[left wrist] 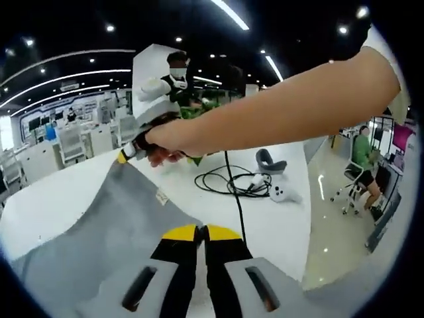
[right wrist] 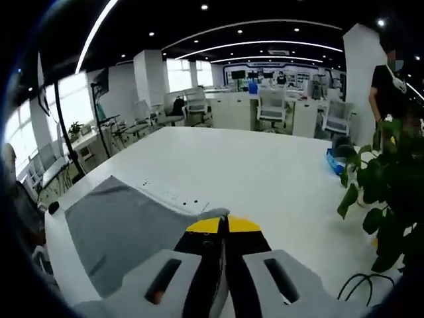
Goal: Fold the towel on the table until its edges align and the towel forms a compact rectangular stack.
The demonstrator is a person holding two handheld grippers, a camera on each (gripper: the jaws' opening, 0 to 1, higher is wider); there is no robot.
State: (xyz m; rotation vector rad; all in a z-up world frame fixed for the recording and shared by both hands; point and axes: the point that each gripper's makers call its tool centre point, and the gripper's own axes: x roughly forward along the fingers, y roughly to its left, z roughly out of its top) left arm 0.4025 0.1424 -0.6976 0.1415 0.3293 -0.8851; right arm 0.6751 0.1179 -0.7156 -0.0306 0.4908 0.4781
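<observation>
My left tool (left wrist: 201, 233) has its jaws pressed together on the near edge of the grey towel (left wrist: 112, 232), which lies lifted over the white desk (left wrist: 46, 205). My right tool (right wrist: 222, 225) pinches another towel edge. My forearm (left wrist: 278, 112) hides the far desk; the tool's grip on the far corner is hard to make out.

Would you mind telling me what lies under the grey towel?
The towel lies spread on the white table, whose bare top shows all around it. Whatever sits beneath the cloth itself is covered, so I cannot tell.
</observation>
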